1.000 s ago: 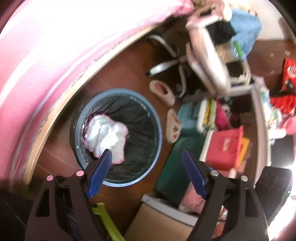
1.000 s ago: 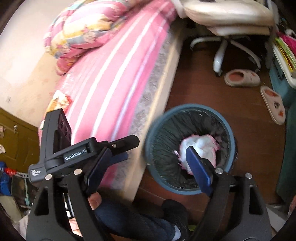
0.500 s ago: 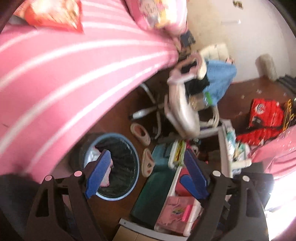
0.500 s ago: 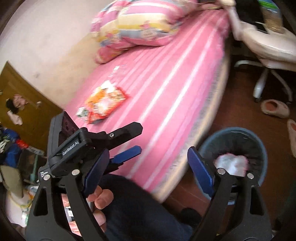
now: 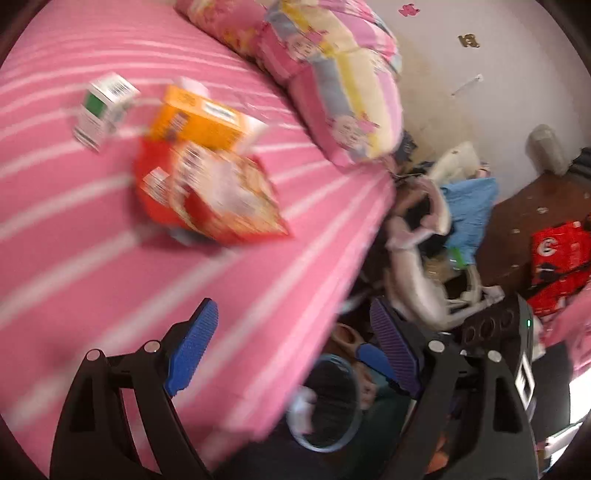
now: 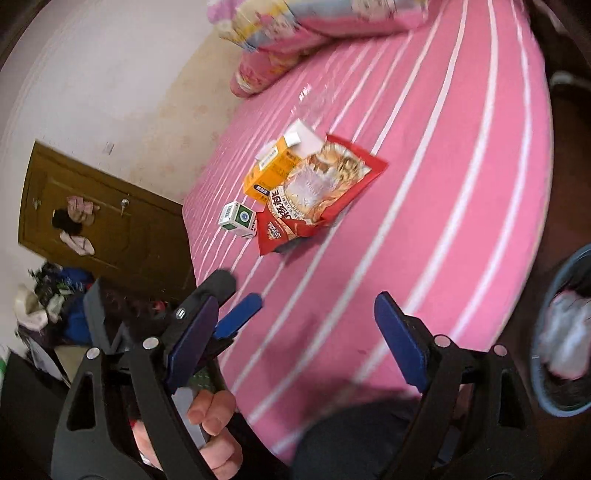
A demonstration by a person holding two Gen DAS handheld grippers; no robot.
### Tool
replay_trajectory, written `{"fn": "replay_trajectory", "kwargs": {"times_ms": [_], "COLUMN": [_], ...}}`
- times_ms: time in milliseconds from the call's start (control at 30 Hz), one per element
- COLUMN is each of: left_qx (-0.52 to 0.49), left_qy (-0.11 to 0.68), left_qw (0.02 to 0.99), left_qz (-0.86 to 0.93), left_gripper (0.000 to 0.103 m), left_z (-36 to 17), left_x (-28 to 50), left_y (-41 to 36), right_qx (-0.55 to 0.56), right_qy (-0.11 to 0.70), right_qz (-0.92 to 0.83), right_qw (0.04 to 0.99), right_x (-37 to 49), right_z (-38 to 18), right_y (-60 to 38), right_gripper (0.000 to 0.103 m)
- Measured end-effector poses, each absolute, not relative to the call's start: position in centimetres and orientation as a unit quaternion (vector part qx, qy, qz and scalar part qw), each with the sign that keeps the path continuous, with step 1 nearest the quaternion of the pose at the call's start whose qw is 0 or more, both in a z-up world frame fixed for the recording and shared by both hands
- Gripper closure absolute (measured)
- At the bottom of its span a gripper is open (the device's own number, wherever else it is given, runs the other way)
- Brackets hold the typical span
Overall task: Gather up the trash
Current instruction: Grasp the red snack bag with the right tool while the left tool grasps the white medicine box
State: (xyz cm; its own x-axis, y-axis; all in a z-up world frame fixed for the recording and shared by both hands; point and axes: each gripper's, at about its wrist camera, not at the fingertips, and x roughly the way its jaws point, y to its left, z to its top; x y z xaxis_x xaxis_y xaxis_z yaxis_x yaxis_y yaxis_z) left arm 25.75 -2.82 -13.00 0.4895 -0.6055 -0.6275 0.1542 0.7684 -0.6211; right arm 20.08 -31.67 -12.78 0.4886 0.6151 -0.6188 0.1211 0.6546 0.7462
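Note:
A red snack bag (image 5: 214,199) (image 6: 317,188) lies on the pink striped bed (image 5: 110,277) (image 6: 424,221). It partly covers an orange box (image 5: 199,122) (image 6: 271,170), and a small white and green box (image 5: 101,109) (image 6: 238,218) sits beside them. My left gripper (image 5: 291,314) hangs open and empty over the bed's near part, short of the pile. My right gripper (image 6: 297,299) is also open and empty, likewise short of the pile. The blue bin (image 5: 328,448) (image 6: 543,295) stands on the floor by the bed's edge, with a white and pink wad (image 6: 565,336) in it.
A rolled quilt (image 5: 332,74) (image 6: 295,29) lies at the head of the bed. A pale chair (image 5: 417,258) draped with clothes and a red pack (image 5: 557,258) are on the floor beyond. A brown door (image 6: 92,221) is at left. A person's hand (image 6: 214,424) grips the left tool.
Both grippers have lifted away from the bin and swung over the bed. The bin has slid to the frame edges and the pile of wrappers and boxes has come into view.

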Motion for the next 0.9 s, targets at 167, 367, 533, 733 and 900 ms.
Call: {"fn": "replay_trajectory", "kwargs": {"times_ms": [167,367,533,733,900], "left_qx": [-0.268,-0.2,-0.145,-0.085,-0.061], "left_qy": [0.459,0.459,0.459,0.462,0.455], "left_qw": [0.823,0.849,0.868,0.881,0.888], "left_qz": [-0.204,-0.169,-0.122,-0.052,-0.035], "left_gripper": [0.021,0.021,0.021,0.021,0.021], "left_z": [-14.9,-14.8,-15.5,-16.4,-16.6], "left_x": [29.9,33.9,37.1,40.9,43.0], "left_y": [1.9,4.1,5.0,5.9,5.6], "right_qx": [0.457,0.49,0.5,0.498,0.494], "right_qy": [0.496,0.5,0.499,0.485,0.48], "right_qz": [0.153,0.138,0.115,0.108,0.121], "right_qw": [0.722,0.7,0.698,0.711,0.715], "right_x": [25.2,28.6,31.1,33.2,35.4], "right_z": [-17.0,-20.5,-22.3,-22.8,-23.0], "right_y": [-30.1,-29.5,-29.1,-27.5,-25.6], "right_gripper": [0.017,0.017,0.017,0.011,0.011]}}
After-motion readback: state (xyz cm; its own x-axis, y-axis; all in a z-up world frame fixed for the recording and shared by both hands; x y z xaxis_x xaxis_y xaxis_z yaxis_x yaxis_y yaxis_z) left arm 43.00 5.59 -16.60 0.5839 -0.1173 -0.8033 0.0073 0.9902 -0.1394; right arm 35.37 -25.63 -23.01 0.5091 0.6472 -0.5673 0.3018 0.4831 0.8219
